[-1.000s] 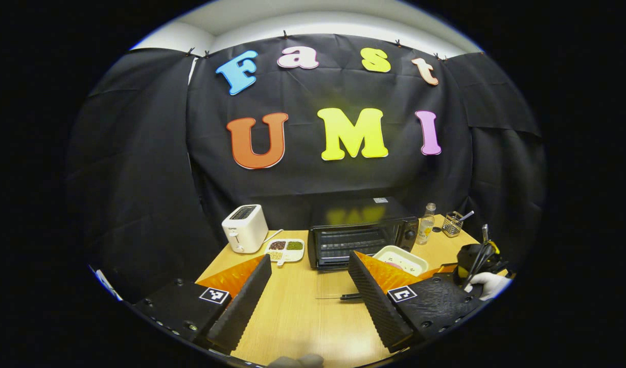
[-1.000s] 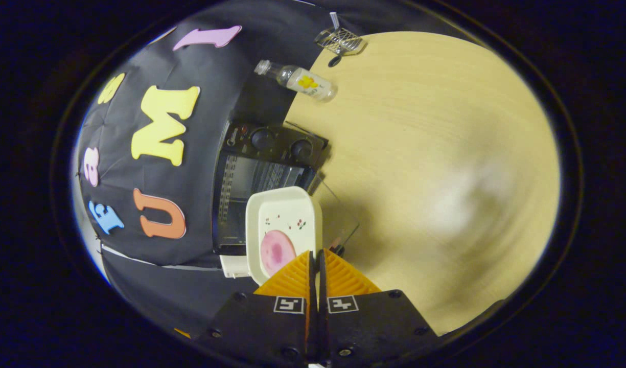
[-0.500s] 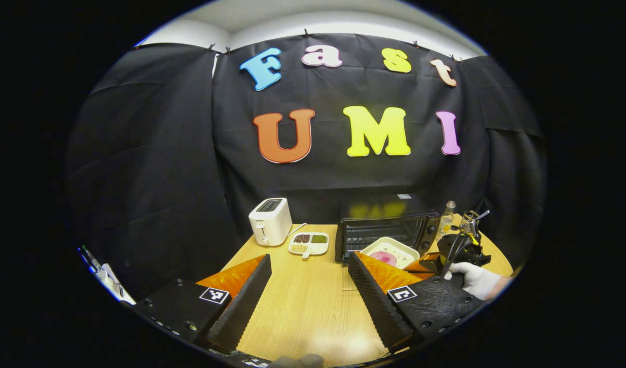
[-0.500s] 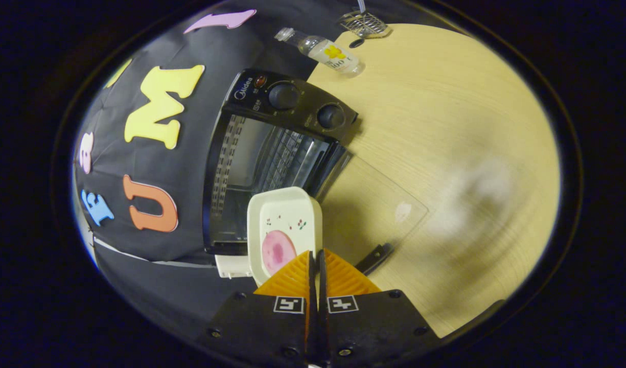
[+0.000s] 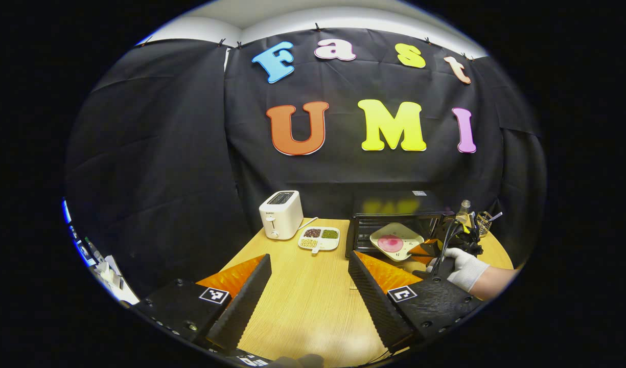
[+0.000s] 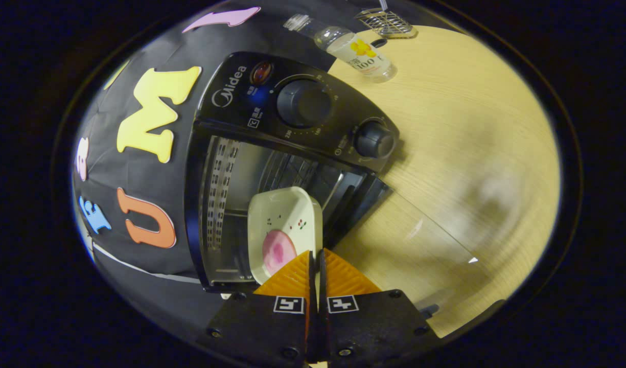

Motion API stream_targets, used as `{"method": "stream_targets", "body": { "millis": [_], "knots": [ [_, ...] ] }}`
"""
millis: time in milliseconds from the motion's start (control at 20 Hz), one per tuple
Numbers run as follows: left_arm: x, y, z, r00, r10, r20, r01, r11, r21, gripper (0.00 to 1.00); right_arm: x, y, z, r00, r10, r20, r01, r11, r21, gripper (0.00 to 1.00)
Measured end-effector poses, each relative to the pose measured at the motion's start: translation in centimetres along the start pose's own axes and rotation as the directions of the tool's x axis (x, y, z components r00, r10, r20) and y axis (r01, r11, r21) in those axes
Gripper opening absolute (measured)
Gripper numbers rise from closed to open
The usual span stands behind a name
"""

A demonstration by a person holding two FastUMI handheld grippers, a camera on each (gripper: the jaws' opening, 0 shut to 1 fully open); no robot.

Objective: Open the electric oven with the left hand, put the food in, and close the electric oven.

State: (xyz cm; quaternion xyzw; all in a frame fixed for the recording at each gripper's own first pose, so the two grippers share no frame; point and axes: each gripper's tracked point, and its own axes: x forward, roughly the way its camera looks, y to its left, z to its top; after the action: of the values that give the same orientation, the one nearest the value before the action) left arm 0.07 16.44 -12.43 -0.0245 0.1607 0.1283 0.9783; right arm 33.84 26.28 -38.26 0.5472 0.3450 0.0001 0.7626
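The dish (image 6: 284, 225) with a pink slice of food (image 6: 276, 251) on it sits right ahead of the right gripper (image 6: 315, 255), whose fingers are pressed together on the dish's near rim, holding it tilted in front of the oven's (image 6: 272, 153) open mouth. The far end of the dish overlaps the opening; whether it is inside yet I cannot tell. The oven's glass door (image 6: 420, 240) lies folded down flat over the table (image 6: 471, 128), to the right of the gripper in its view, and two knobs (image 6: 303, 104) sit beyond the dish on the oven's panel. Farther off stand a bottle (image 6: 356, 48) and a wire holder (image 6: 384, 21). In the left gripper view, the left gripper (image 5: 308, 260) hangs over the table with its fingers wide apart and nothing between them. Ahead and to its right are the oven (image 5: 394, 214), the dish (image 5: 396, 240) and a gloved hand (image 5: 463, 266); ahead and slightly left are a toaster (image 5: 281, 213) and a tray of grains (image 5: 319, 237).
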Motion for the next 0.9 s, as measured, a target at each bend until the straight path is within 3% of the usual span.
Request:
{"method": "stream_targets", "body": {
  "millis": [350, 600, 850, 900],
  "knots": [
    [2.5, -1.1, 0.2, 1.000, 0.014, -0.022, -0.014, 1.000, -0.001, 0.97, 3.0, 2.3, 2.6, 0.994, 0.093, 0.058, -0.091, 0.995, -0.031, 0.07],
    [3.2, -1.3, 0.1, 1.000, 0.014, -0.027, -0.015, 1.000, -0.004, 0.97, 2.9, 3.5, 3.4, 0.984, 0.164, 0.075, -0.161, 0.986, -0.046, 0.17],
    [3.1, -1.7, 0.1, 1.000, -0.005, -0.016, 0.005, 1.000, 0.000, 0.97, 0.8, 4.1, 3.6, 0.978, 0.197, 0.070, -0.192, 0.978, -0.076, 0.34],
    [3.1, -1.8, 0.1, 1.000, -0.012, -0.014, 0.012, 1.000, 0.003, 0.97, 0.1, 4.1, 3.7, 0.977, 0.199, 0.072, -0.191, 0.977, -0.099, 0.47]
  ]
}}
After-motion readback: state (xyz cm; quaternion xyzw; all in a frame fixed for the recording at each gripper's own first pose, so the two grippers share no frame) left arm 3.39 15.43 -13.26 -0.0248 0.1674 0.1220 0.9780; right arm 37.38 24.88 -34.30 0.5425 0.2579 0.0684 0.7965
